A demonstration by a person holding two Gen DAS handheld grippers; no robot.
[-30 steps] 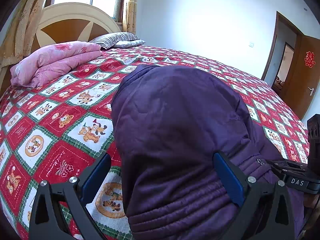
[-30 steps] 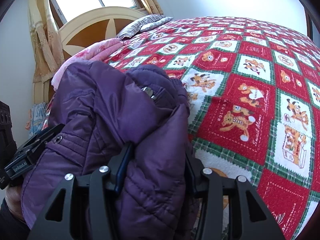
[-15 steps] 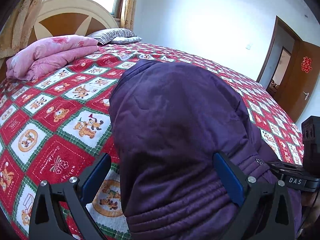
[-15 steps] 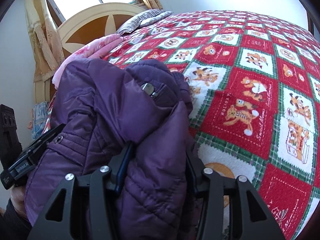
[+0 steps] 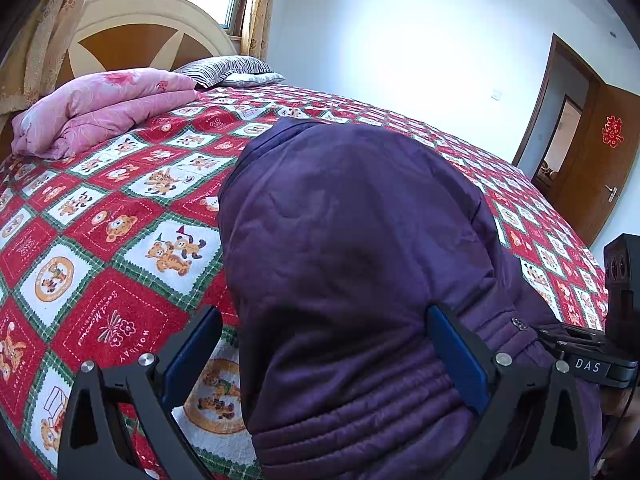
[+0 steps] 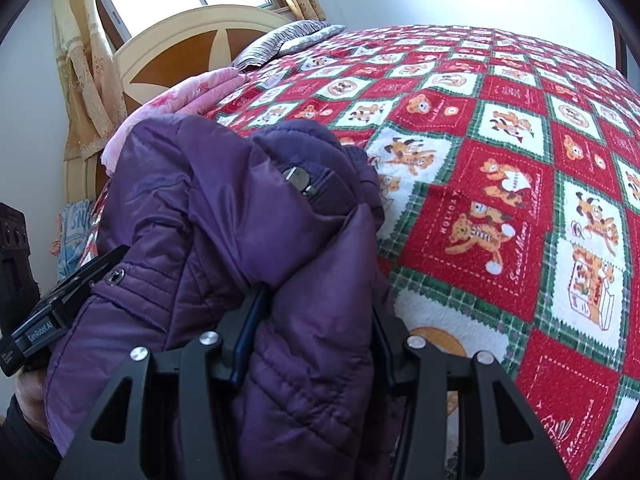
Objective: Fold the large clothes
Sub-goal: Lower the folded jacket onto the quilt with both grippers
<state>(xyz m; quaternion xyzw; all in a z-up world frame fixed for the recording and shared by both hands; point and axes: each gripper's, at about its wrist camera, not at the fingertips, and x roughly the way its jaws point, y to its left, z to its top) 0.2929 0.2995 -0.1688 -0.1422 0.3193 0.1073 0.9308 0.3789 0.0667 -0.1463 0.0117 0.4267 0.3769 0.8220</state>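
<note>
So a purple padded jacket (image 5: 352, 264) is seen bunched up on the near side of a bed, on top of a red, white and green teddy-bear blanket (image 5: 120, 240). Its bulk is lifted off the blanket at the near end, where both claws are.

The right gripper (image 6: 316, 320) is clamped narrow on a thick fold of the jacket (image 6: 224, 216); the padding is squeezed between both pads, so it's held. A metal snap button (image 6: 297, 178) can be spotted on a flap further up (it faces the camera).

The left gripper (image 5: 324, 352) is spread wide. The ribbed hem of the jacket sits between its blue pads (image 5: 456, 356), right up against the right-hand one, while a gap of blanket is visible beside the left-hand one. Nothing is being pinched there, as far as can be told.

Further back, a folded pink quilt (image 5: 100, 108) is laid near the arched wooden headboard (image 5: 148, 28), with a striped pillow (image 5: 228, 68) beside it. A brown door (image 5: 600, 168) is seen open at the far right of the left wrist view.
</note>
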